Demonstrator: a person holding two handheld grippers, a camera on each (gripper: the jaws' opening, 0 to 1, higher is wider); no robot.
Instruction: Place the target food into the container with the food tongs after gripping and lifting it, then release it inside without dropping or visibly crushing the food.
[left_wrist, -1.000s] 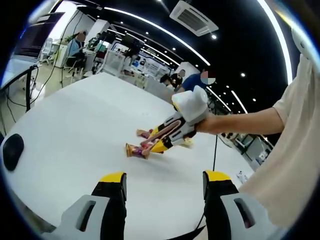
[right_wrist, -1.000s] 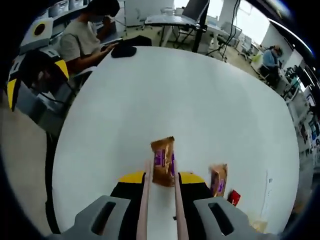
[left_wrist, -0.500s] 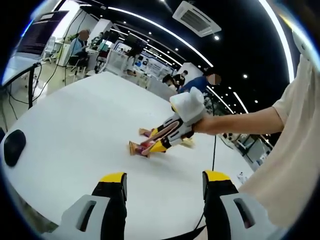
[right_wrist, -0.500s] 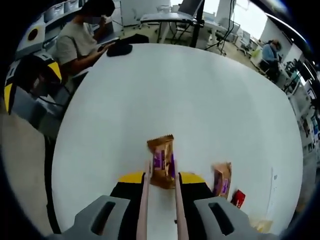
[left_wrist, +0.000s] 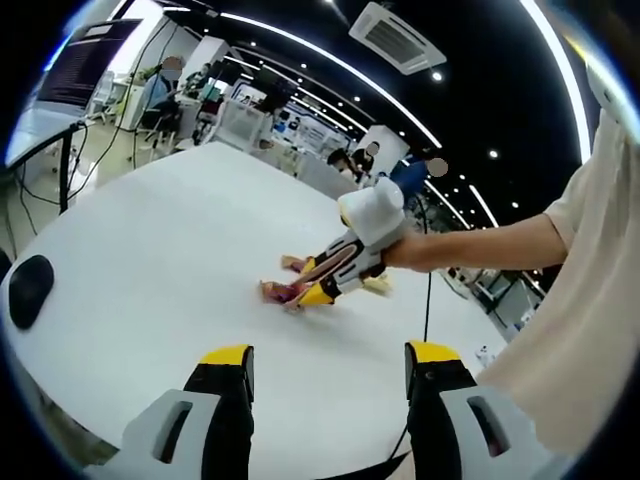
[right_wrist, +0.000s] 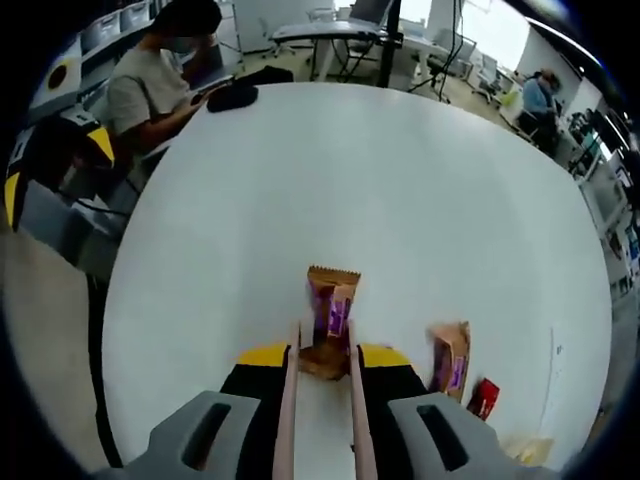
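Two wrapped snack packets lie on the white worktop (right_wrist: 400, 190) in the right gripper view, and the one in hand, the brown-and-purple packet (right_wrist: 330, 312), sits at about 6 o'clock, its lower end caught between the tips of the pale food tongs (right_wrist: 320, 400) that the right gripper (right_wrist: 320, 372) carries. The second packet (right_wrist: 452, 357) lies free at about 4 o'clock, apart from the tongs, with a small red item (right_wrist: 484, 396) just beyond it. Going by its crinkled foil, the held packet looks light, slick and soft-filled, so a firm pinch would likely dent it; the flat body just above the sealed end seems the safest hold. The right gripper's fingers are drawn in on the tong arms, pressing them against the packet. In the left gripper view, the left gripper (left_wrist: 328, 360) hangs at 6 o'clock, its yellow-tipped fingers spread wide with nothing between them, well short of the packet (left_wrist: 282, 292) out near the middle, where the right gripper (left_wrist: 318, 290) reaches in from 3 o'clock. A dark mouse-like object (left_wrist: 30, 290) rests at 9 o'clock. I see no container.
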